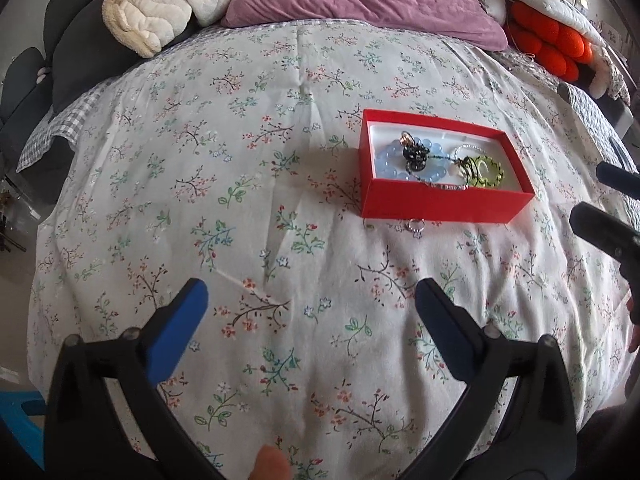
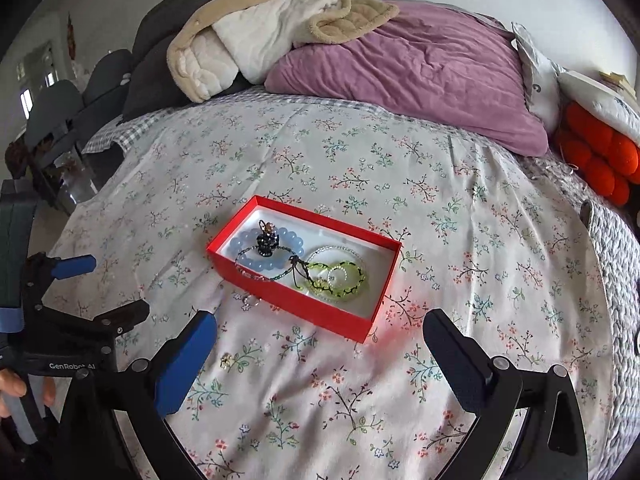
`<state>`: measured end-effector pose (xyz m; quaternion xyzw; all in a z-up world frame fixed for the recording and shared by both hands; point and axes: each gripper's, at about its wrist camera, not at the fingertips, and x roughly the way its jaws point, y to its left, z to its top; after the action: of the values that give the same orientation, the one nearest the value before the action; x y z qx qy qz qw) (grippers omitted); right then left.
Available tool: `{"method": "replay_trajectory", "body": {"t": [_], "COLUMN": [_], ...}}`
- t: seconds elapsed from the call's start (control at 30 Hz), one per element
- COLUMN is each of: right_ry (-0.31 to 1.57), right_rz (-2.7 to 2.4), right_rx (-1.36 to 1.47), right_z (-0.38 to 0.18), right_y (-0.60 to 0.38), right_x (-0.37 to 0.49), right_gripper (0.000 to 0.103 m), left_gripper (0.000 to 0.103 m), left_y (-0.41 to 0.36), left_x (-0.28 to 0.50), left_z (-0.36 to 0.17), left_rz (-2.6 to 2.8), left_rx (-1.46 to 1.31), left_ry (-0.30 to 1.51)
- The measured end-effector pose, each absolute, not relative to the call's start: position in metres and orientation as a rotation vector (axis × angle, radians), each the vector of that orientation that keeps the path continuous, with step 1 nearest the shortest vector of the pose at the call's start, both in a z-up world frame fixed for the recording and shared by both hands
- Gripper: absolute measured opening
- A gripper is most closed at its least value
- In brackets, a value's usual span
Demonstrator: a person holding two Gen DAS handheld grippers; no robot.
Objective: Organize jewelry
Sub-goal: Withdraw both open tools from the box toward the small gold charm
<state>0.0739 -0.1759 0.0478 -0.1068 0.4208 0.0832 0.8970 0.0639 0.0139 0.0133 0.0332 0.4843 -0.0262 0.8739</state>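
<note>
Jewelry sits mostly in one red box (image 2: 328, 312) with a white lining, lying on my floral bedspread (image 2: 460, 240). Inside I count one pale blue bead bracelet (image 2: 256, 266), one dark charm (image 2: 267, 240) resting on top of it, one yellow-green ring-shaped piece (image 2: 352, 280) toward the other end, and a thin white beaded loop (image 2: 340, 250) around it; the strands overlap, so I cannot tell the total for sure. One fine chain (image 2: 250, 276) hangs over the box's near wall.

Two pieces lie outside the box: one small silver ring (image 1: 415, 226) on the cloth just beside the near wall, and one small gold piece (image 2: 226, 360) farther out, close to my right tongs' blue finger.

My left tongs (image 1: 312, 312) hover over bare bedspread, fingers apart, gripping nothing. My right tongs (image 2: 320, 344) hang in front of the box, fingers also spread wide and empty. The box's near wall stands between both tongs and the pieces inside.

Behind the box, at the head of the bed, lie one purple pillow (image 2: 420, 68), one cream fleece blanket (image 2: 248, 40) bunched beside it, one dark grey cushion (image 2: 160, 76), and one orange knobbly cushion (image 2: 600, 156) at the far right edge.
</note>
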Motion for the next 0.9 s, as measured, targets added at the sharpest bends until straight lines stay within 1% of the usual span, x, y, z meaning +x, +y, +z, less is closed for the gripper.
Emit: {"method": "replay_trajectory", "body": {"t": [0.27,0.67,0.9], "right_ry": [0.933,0.988,1.040], "right_rz": [0.184,0.199,0.239], "right_rx": [-0.267,-0.314,-0.326], "right_z": [0.029,0.009,-0.011], "right_y": [-0.180,-0.182,-0.184], "right_x": [0.063,0.060,0.061], "right_gripper": [0.103,0.103,0.103], "left_gripper": [0.103,0.103,0.103], "left_y": [0.005,-0.006,-0.018], "left_x": [0.049,0.050,0.053], "left_z": [-0.002,-0.030,-0.055], "left_rz": [-0.090,-0.159,-0.280], "left_rx": [0.115,0.136,0.182], "left_ry": [1.050,1.115,1.080]}}
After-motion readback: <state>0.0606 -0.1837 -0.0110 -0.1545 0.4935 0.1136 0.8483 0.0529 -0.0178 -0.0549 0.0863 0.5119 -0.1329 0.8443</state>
